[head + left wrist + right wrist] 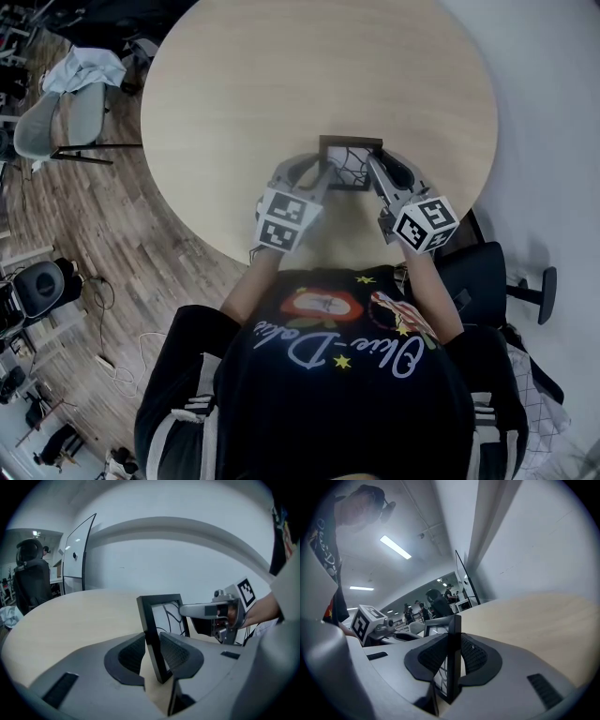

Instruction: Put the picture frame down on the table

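Right gripper (pixel 453 641): clenched on the picture frame (pixel 351 165), pads pressing both faces of its right edge. Left gripper (pixel 152 641): released, straddling the left edge with a gap beside one pad. The frame stands upright near the table (pixel 281 75) edge, probably flanked so it stays steady for laying flat.
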The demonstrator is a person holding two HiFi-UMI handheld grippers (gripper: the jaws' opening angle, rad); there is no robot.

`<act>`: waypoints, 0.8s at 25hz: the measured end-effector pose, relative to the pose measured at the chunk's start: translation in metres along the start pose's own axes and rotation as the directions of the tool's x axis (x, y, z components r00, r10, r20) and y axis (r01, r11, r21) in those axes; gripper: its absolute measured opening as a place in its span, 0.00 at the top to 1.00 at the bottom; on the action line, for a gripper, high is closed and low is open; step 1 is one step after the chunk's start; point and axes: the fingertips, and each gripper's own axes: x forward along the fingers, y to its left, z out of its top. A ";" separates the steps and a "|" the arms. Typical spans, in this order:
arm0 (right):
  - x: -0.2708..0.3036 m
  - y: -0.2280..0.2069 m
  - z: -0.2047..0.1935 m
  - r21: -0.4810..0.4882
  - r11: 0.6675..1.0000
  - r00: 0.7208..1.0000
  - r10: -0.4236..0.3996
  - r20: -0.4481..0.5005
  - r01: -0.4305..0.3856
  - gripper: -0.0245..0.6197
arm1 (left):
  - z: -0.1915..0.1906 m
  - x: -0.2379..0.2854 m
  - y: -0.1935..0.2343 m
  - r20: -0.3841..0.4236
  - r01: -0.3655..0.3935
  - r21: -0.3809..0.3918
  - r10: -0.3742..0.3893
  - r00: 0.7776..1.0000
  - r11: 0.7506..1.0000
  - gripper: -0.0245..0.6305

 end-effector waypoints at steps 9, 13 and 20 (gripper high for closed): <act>0.014 -0.013 -0.004 0.037 0.999 1.000 -0.024 -0.016 0.025 0.88 | -0.001 0.011 0.009 -0.004 -0.001 -0.032 0.001 1.000 0.999 0.82; 0.020 -0.018 -0.005 0.059 0.998 0.999 -0.034 -0.026 0.035 0.87 | -0.001 0.015 0.012 -0.006 -0.002 -0.046 0.002 1.000 0.999 0.82; 0.025 -0.029 -0.011 0.125 0.990 0.997 -0.061 -0.039 0.065 0.87 | -0.003 0.023 0.018 -0.012 -0.012 -0.057 0.011 1.000 0.998 0.82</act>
